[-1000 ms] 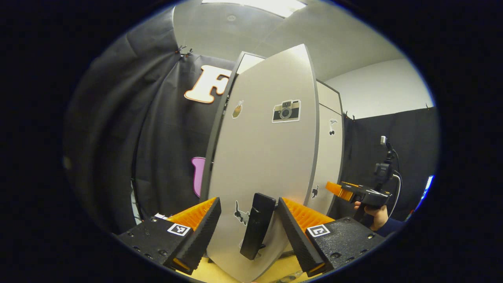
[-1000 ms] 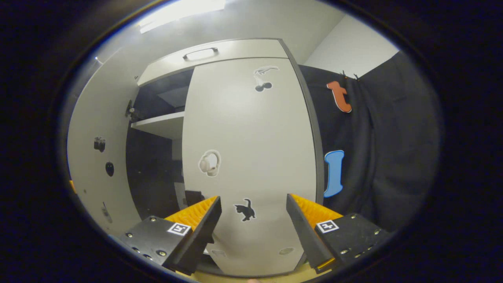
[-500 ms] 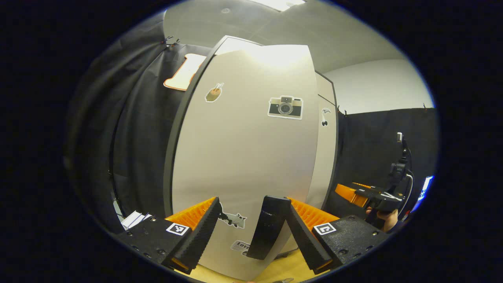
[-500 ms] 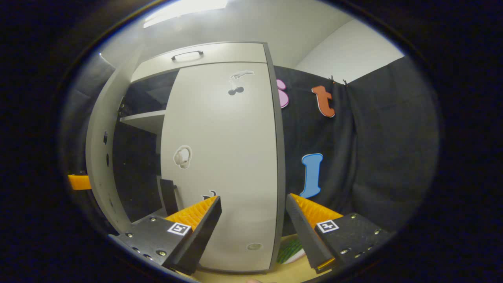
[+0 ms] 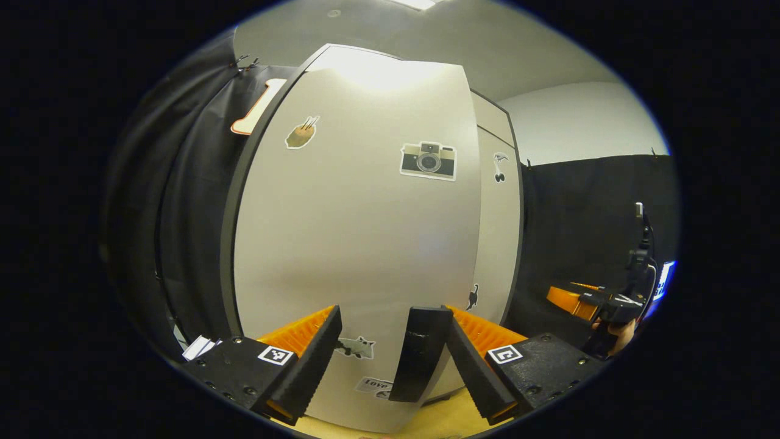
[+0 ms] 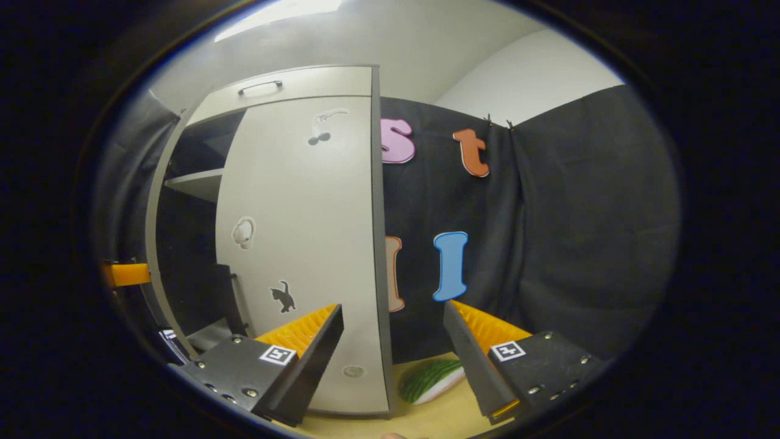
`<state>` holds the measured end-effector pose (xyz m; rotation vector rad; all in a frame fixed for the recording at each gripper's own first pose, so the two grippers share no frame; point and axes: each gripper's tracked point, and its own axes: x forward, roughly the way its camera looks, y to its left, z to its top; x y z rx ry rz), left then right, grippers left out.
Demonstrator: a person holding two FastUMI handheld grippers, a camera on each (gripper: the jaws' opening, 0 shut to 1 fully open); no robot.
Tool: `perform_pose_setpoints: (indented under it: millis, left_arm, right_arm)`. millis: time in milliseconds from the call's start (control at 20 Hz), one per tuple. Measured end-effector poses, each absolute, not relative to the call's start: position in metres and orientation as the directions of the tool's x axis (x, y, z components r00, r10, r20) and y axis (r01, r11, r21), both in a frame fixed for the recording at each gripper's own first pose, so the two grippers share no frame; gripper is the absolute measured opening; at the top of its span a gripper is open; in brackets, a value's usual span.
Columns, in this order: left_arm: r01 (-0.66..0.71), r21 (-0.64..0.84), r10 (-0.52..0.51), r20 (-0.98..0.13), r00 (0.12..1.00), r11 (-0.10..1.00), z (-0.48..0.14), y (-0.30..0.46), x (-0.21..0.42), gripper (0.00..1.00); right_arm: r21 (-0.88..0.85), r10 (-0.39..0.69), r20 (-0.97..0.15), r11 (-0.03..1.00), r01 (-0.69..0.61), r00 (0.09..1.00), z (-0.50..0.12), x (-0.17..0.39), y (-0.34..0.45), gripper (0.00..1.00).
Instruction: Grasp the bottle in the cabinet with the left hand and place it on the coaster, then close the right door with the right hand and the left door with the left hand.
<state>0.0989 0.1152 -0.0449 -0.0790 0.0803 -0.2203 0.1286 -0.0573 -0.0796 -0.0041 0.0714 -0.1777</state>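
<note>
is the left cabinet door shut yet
Not fully. In the right gripper view the left door stands ajar, with dark cabinet interior showing between it and the right door. The left gripper sits open at its handle.

Each hand-held gripper has two wedge-shaped fingers with ribbed inner faces, mounted on black blocks studded with small screws, each block bearing a square black-and-white marker: the left hand-held gripper (image 5: pixel 390 356) and the right hand-held gripper (image 6: pixel 393 353). In the left gripper view a hand (image 5: pixel 621 332) holds the right one, with a cable above it.
</note>
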Motion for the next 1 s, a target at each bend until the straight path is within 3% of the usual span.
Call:
perform_pose_setpoints:
  millis: [1000]
  left_arm:
    - [0.220, -0.031, -0.222, -0.102, 0.970, 0.975, -0.061, 0.101, 0.137, 0.98]
  right_arm:
    - [-0.023, -0.277, -0.108, 0.961, 0.276, 0.955, -0.100, 0.106, -0.115, 1.00]
